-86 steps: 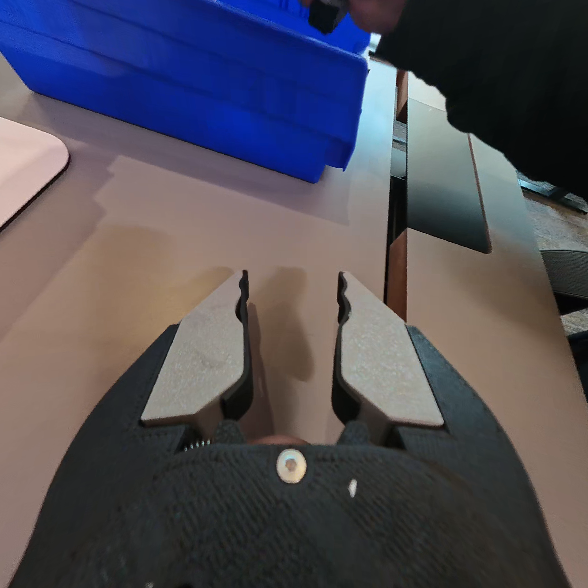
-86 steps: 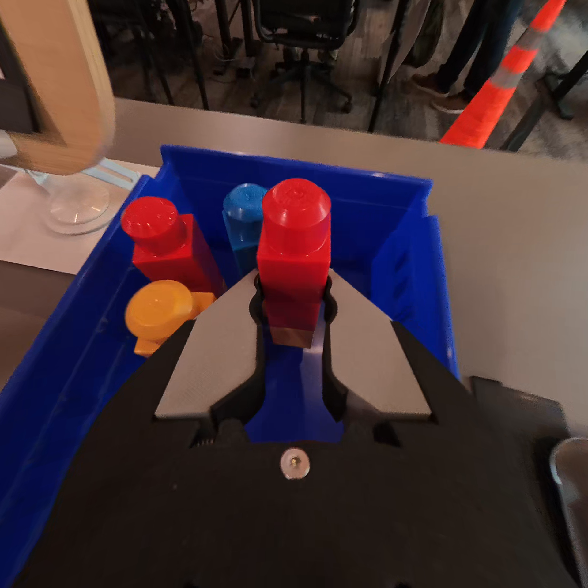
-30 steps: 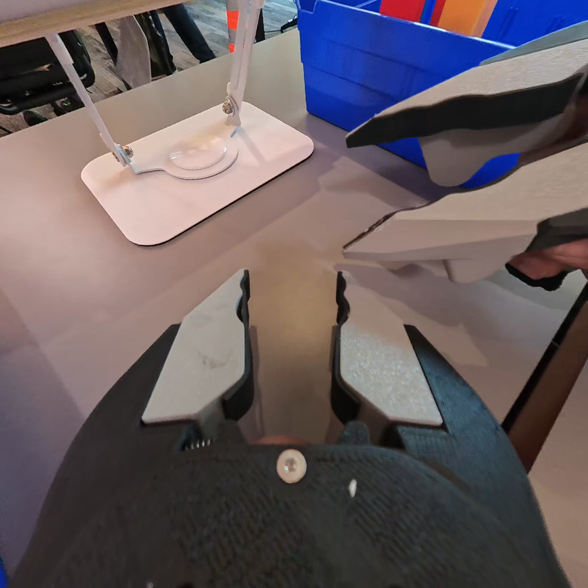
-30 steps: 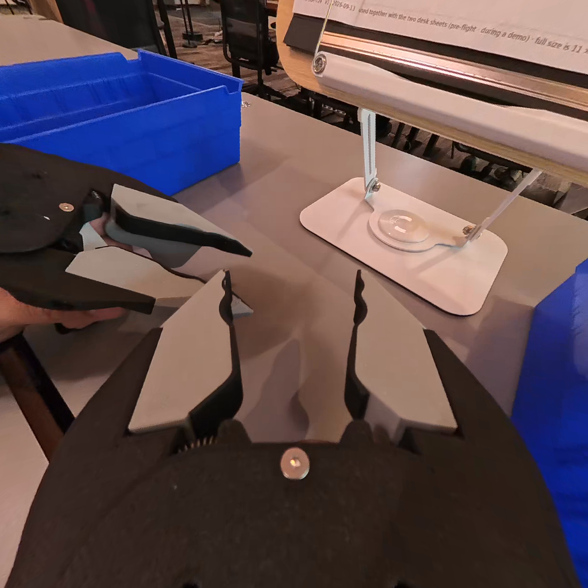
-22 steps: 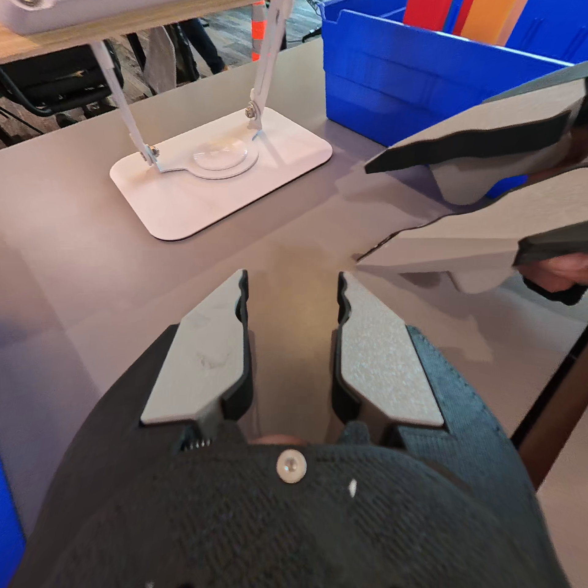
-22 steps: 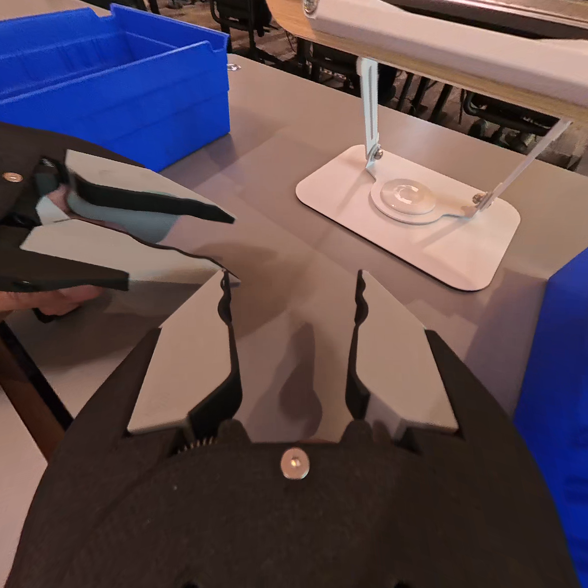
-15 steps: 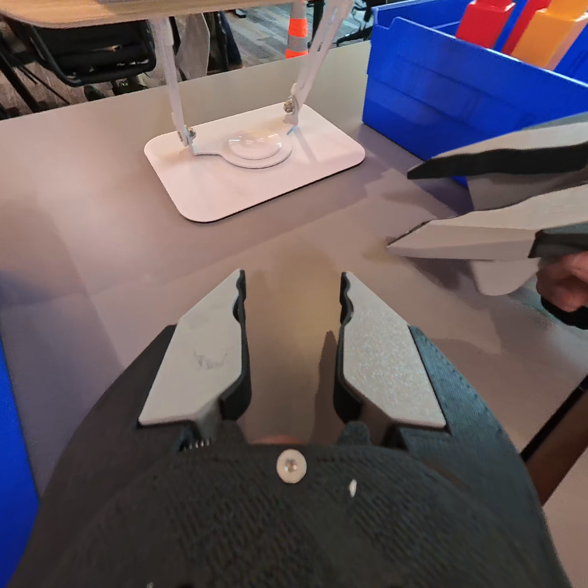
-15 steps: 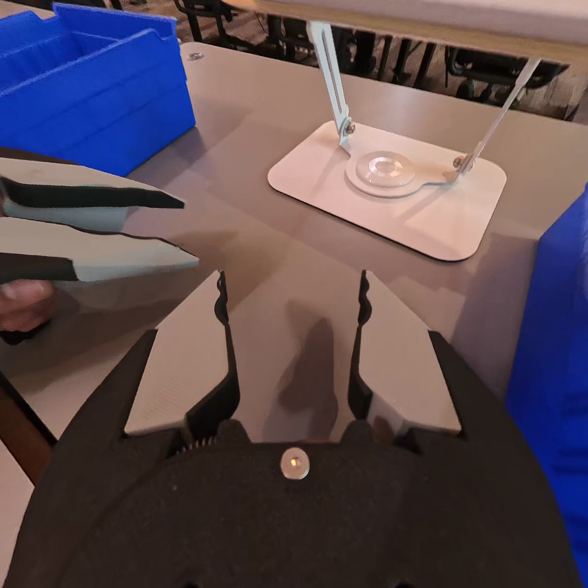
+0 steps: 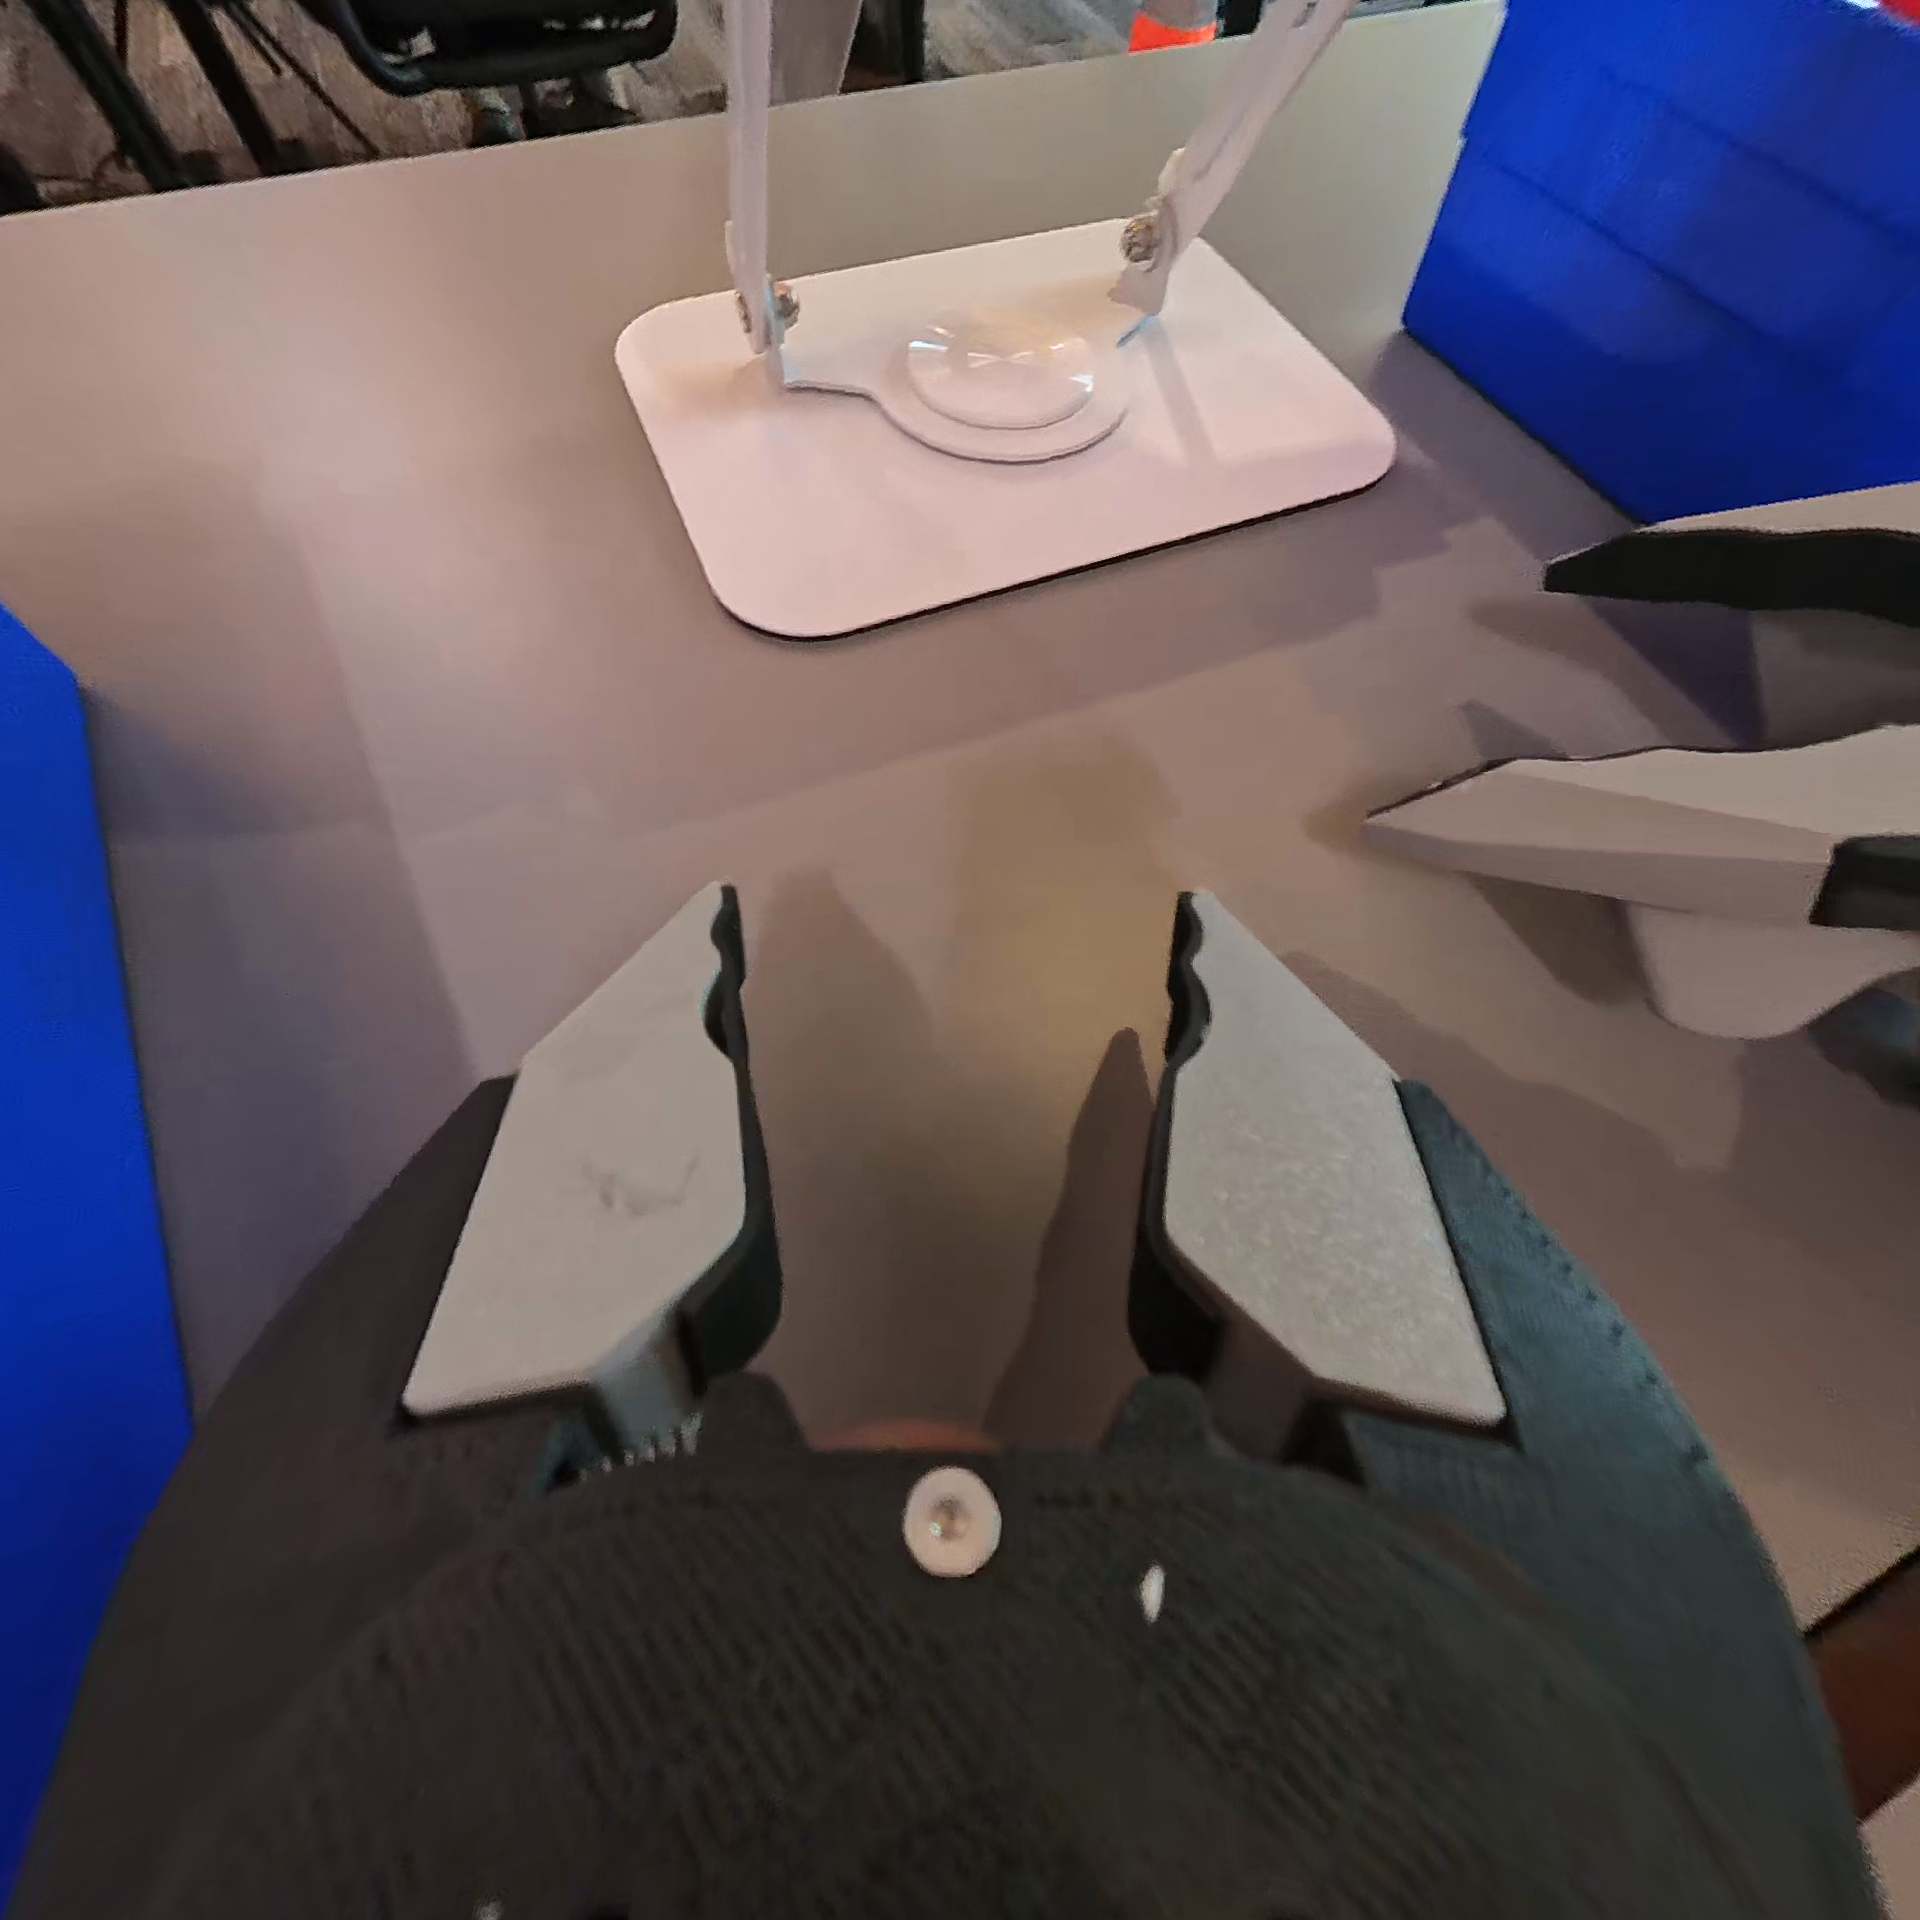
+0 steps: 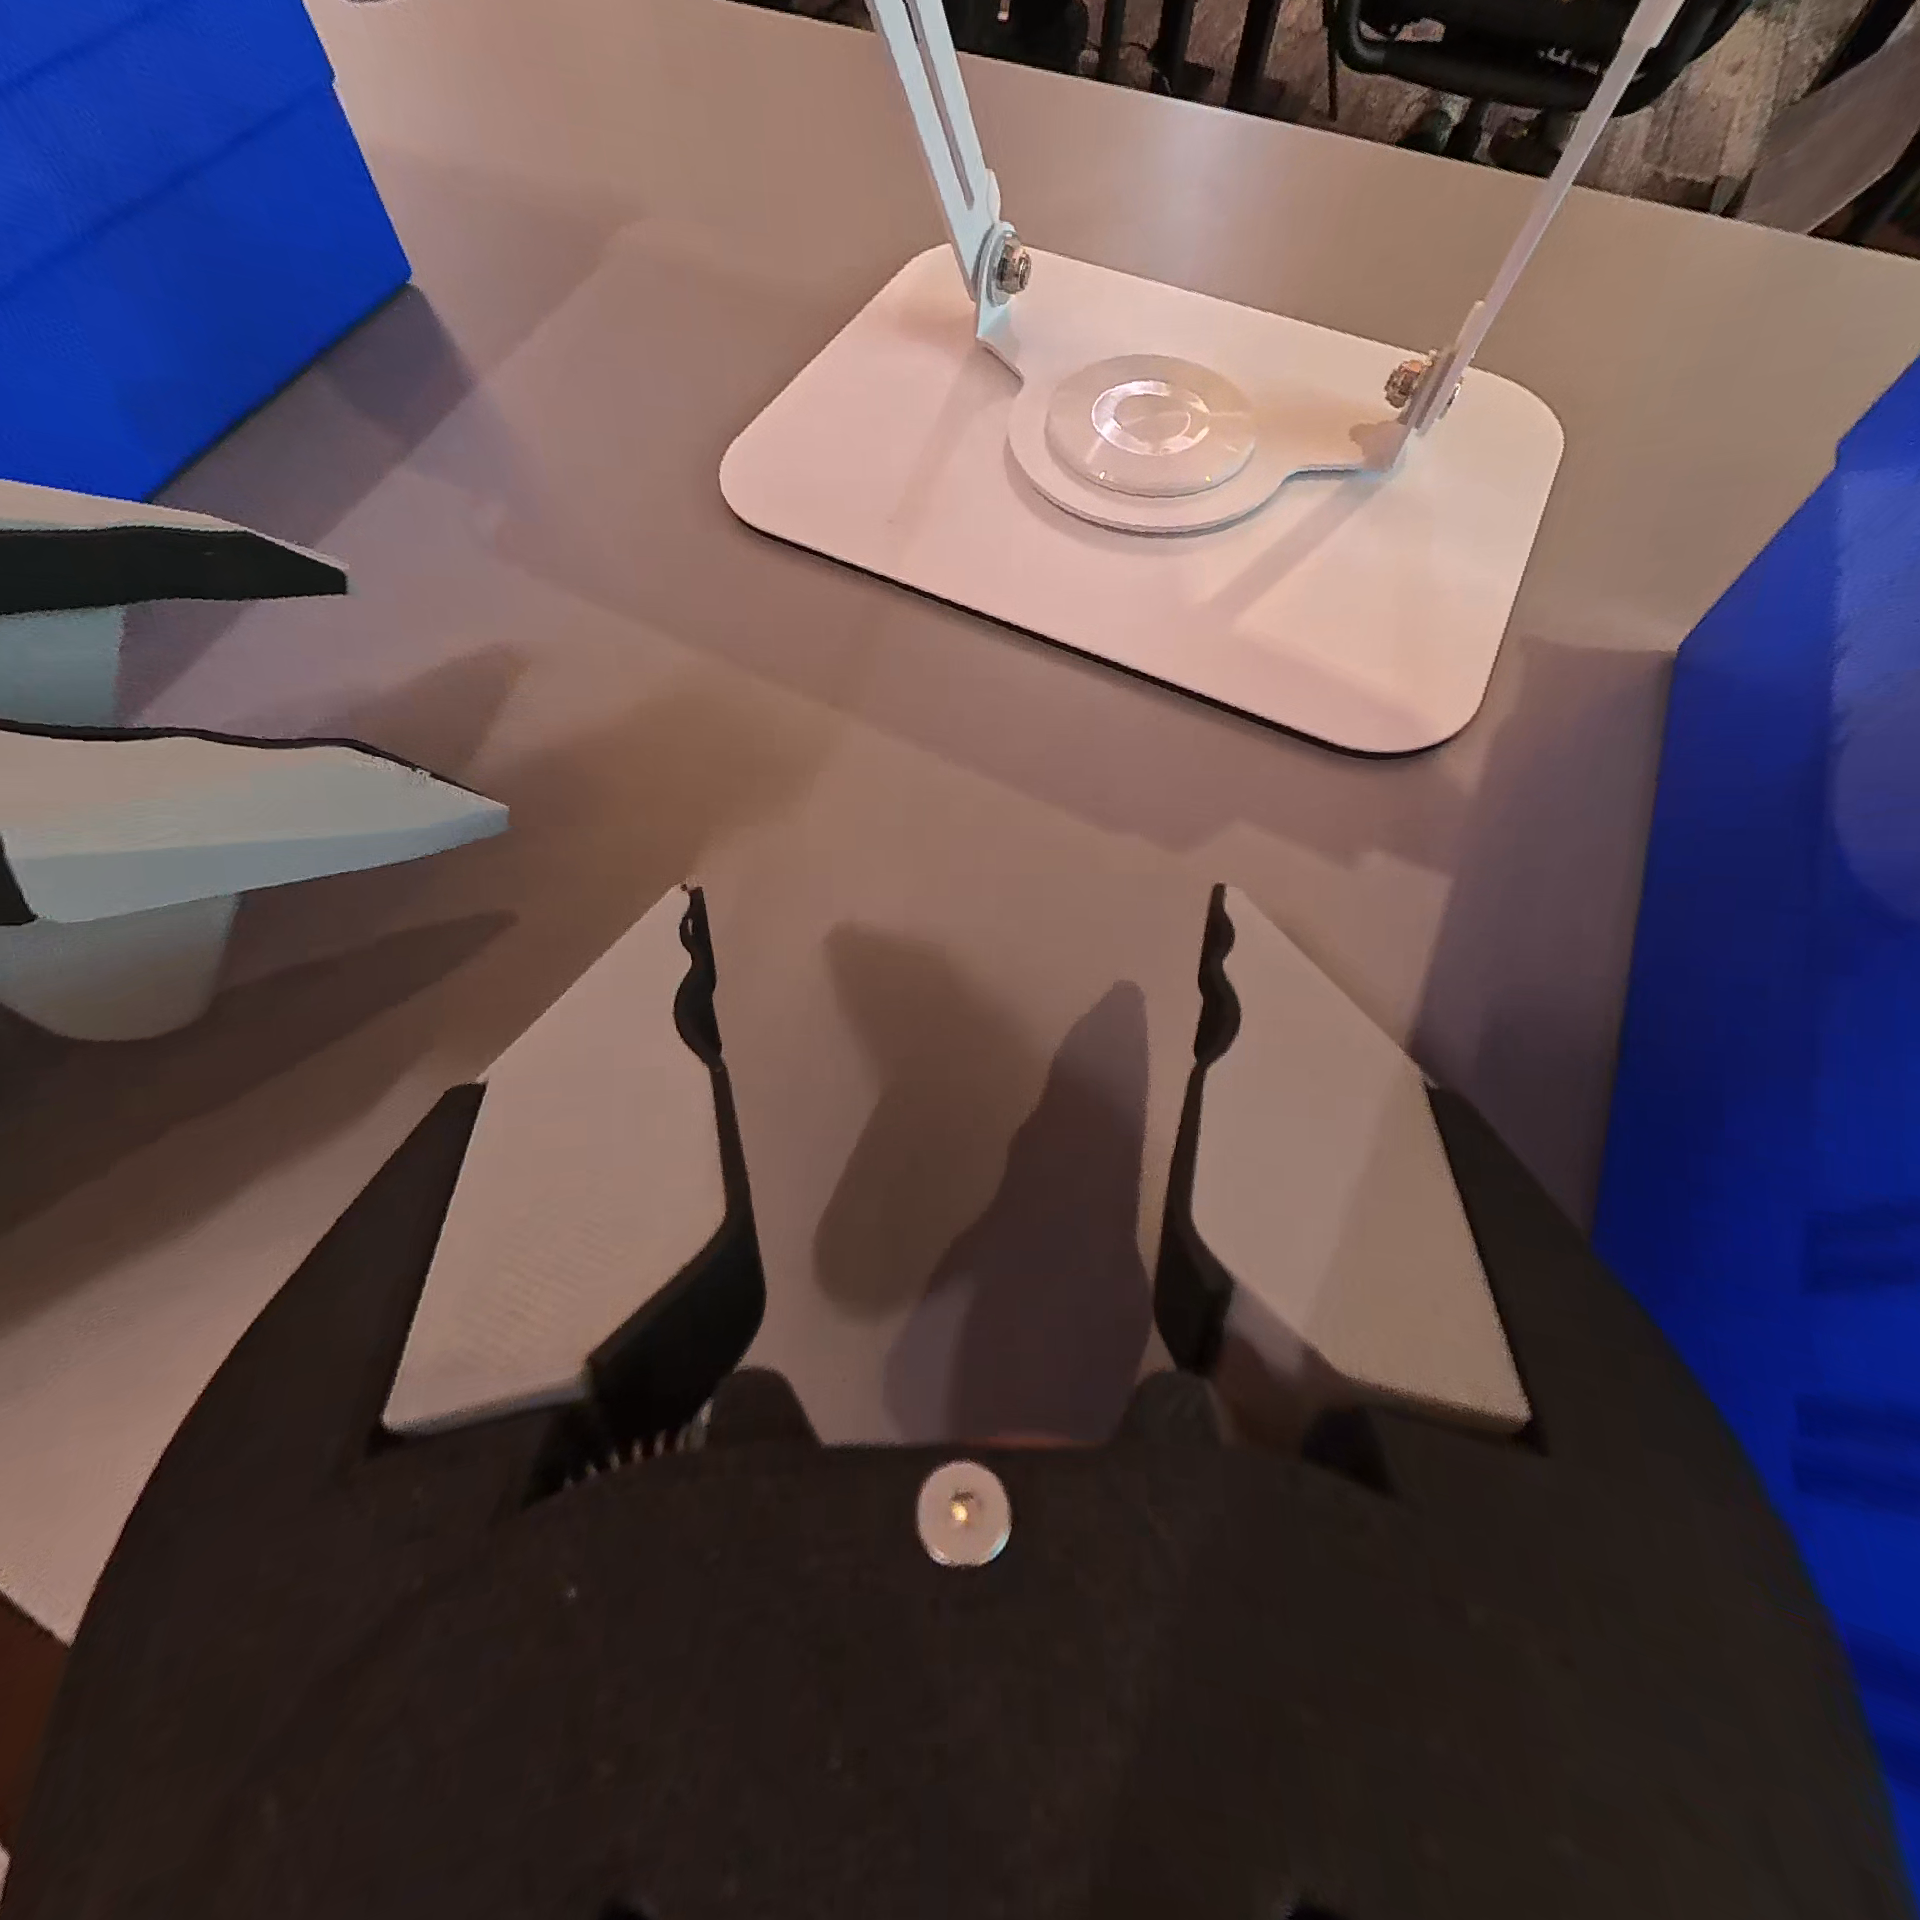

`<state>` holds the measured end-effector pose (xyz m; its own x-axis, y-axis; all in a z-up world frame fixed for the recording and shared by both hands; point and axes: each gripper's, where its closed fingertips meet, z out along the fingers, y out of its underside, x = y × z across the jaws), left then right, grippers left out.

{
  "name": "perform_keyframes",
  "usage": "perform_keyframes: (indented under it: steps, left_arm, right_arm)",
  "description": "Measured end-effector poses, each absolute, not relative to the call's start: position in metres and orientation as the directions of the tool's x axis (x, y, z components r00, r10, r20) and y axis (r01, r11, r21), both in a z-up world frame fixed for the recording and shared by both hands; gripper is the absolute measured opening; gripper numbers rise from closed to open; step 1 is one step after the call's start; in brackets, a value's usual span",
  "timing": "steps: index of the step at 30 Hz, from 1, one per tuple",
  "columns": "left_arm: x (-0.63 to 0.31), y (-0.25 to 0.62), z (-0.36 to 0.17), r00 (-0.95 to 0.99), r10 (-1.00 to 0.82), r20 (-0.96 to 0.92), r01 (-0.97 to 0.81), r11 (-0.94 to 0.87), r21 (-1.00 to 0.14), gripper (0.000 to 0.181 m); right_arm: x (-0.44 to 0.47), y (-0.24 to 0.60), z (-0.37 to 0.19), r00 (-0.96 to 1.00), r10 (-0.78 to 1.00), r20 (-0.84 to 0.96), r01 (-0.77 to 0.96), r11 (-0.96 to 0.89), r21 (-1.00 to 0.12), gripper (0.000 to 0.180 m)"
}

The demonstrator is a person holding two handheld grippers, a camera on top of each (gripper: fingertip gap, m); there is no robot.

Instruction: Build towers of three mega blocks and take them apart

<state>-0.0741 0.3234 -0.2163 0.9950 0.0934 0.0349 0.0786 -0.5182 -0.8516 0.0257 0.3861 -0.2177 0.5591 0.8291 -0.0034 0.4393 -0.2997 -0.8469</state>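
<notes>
My left gripper [image 9: 956, 904] is open and empty, low over the grey table [image 9: 312, 416]. My right gripper [image 10: 951, 899] is open and empty too, low over the same table [image 10: 644, 156]. Each gripper also shows in the other's view: the right one [image 9: 1475, 707] at the right edge, the left one [image 10: 416, 696] at the left edge. They sit side by side, both facing the white stand. No mega blocks are in view now. A blue bin [image 9: 1683, 239] stands at the right, another blue bin [image 10: 177, 208] at the left.
A white stand base [image 9: 997, 436] with two slanted legs and a clear round disc sits ahead in the middle of the table, also in the right wrist view [image 10: 1143, 499]. Blue bin walls close both sides [image 9: 62, 1039] [image 10: 1787, 935]. Chairs stand beyond the far edge.
The right gripper let go of a red block in the bin and came out empty. Both grippers have since swung round to face the white stand, and each has slid toward the edge of the other's view.
</notes>
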Motion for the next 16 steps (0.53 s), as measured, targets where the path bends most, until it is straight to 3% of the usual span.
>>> perform_keyframes:
  steps: [7, 16]
  left_arm:
    - [-0.091, 0.319, -0.244, 0.971, 0.227, 0.069, 0.202, -0.637, -0.744, 0.091]
    - [-0.091, 0.319, -0.245, 0.971, 0.229, 0.068, 0.203, -0.643, -0.739, 0.092]
  right_arm:
    - [0.030, 0.394, -0.227, 0.610, 0.791, 0.036, 0.478, -0.331, -0.814, 0.099]
    - [0.030, 0.395, -0.234, 0.619, 0.782, 0.070, 0.520, -0.342, -0.783, 0.100]
